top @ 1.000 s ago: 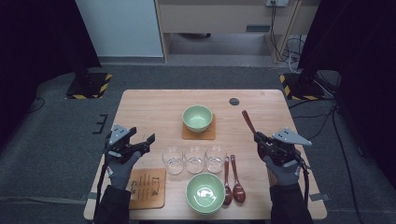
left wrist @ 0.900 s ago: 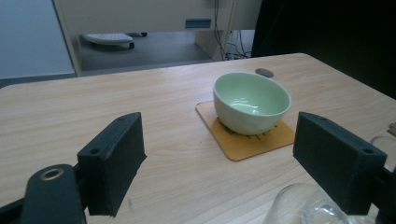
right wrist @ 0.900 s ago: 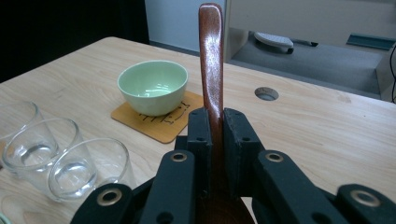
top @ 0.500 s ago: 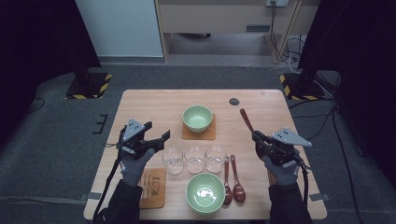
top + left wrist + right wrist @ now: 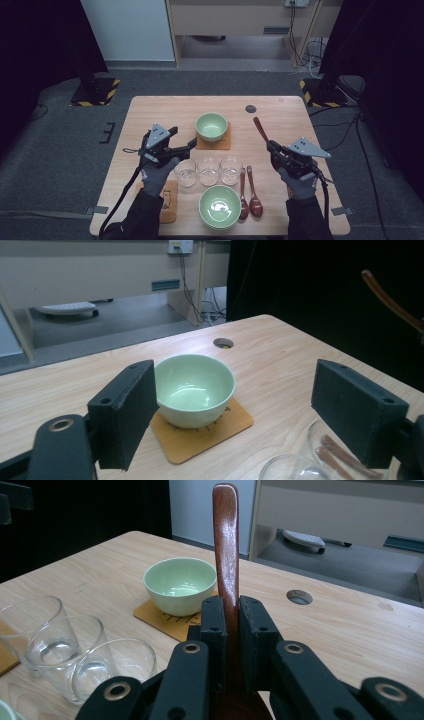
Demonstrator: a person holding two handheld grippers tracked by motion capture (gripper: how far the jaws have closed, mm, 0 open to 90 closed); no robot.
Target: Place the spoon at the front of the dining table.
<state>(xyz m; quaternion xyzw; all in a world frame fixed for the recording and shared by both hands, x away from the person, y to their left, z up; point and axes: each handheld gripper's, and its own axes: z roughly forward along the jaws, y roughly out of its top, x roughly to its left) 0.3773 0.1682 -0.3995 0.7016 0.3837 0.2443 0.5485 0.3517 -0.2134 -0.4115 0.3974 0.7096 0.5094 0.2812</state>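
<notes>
Over on the left, the left gripper (image 5: 191, 144) hangs above the bench (image 5: 165, 107) with its jaws spread wide and nothing between them, aimed at the small green bowl (image 5: 211, 125) on its wooden coaster (image 5: 225, 144). From the left gripper view that bowl (image 5: 195, 387) sits framed between the two black pads, a little way ahead and untouched. Below the hand lies a second coaster (image 5: 170, 200), bare apart from some printing, partly covered by the sleeve.

Moving to the middle: three clear glasses (image 5: 208, 170) stand in a row, empty as far as the pictures show, and in front of them a larger green bowl (image 5: 219, 206) near the bench edge. Just beside it, two wooden spoons (image 5: 250, 195) lie side by side.

On the right, the right gripper (image 5: 270, 146) is clamped tight on a third wooden spoon (image 5: 259, 128), its handle pointing away toward the far edge; the right gripper view shows the handle (image 5: 226, 540) rising straight out of the closed pads.

My read: one spoon is picked up and not yet placed, the small bowl is about to be gripped, and the setting is barely begun. The spoon's bowl end is buried behind the jaws, the nearest glass is cut off in the left gripper view, and the coaster printing is too small to read.
</notes>
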